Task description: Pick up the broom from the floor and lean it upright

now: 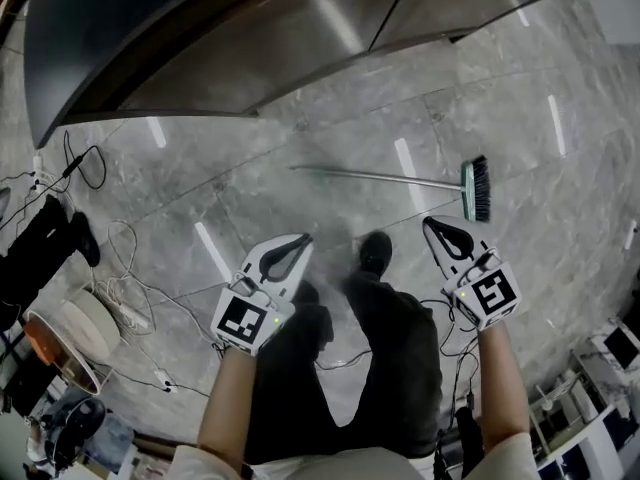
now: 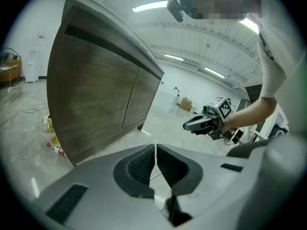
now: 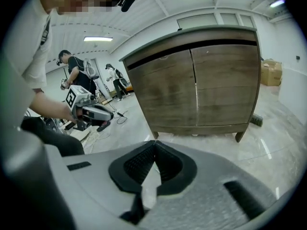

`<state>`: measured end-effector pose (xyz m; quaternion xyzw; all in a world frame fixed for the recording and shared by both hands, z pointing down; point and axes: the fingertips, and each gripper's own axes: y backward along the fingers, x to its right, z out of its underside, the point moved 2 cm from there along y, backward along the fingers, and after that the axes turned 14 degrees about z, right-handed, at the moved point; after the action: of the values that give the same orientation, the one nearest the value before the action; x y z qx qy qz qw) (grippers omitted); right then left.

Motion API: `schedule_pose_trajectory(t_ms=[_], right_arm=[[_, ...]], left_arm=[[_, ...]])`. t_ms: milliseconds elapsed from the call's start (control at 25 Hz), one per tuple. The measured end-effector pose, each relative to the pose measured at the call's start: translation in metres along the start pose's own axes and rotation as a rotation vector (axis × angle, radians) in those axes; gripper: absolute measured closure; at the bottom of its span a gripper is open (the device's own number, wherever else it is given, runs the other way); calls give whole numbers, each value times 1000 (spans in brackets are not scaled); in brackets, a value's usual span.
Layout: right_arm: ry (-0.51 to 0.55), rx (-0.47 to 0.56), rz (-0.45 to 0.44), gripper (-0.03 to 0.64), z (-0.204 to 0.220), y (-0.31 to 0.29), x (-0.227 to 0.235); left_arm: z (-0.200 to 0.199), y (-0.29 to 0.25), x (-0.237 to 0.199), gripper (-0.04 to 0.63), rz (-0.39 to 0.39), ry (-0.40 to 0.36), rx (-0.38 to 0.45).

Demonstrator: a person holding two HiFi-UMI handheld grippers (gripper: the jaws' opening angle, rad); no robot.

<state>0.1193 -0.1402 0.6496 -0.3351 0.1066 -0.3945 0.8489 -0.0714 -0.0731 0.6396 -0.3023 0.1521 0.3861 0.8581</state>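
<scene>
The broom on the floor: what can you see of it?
The long-handled broom, with a thin silvery metal-looking handle, greenish head block and dark bristles, lies flat on the glossy grey marble-look floor, before the dark cabinet, handle pointing to the head view's left. Only the floor touches it.

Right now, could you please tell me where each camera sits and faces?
Head view: on the head, steeply down at the broom; left gripper, right gripper, legs show.
Left gripper view: along shut jaws toward the cabinet; right gripper shows.
Right gripper view: along shut jaws, cabinet front; left gripper shows.
Gripper views share the cabinet.
</scene>
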Motion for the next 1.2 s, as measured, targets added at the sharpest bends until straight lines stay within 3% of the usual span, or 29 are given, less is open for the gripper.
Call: schedule_pose_trajectory(t_ms=[240, 680, 920, 1200], right_arm=[[60, 12, -34, 615, 54, -62, 11], [174, -30, -106, 597, 159, -159, 21], [145, -44, -155, 584, 206, -200, 13], [238, -64, -201, 544, 266, -254, 10]], left_arm=[[23, -28, -51, 581, 81, -21, 5], [74, -91, -120, 581, 210, -218, -60], [112, -108, -135, 581, 283, -218, -74], [145, -119, -144, 581, 325, -190, -124]])
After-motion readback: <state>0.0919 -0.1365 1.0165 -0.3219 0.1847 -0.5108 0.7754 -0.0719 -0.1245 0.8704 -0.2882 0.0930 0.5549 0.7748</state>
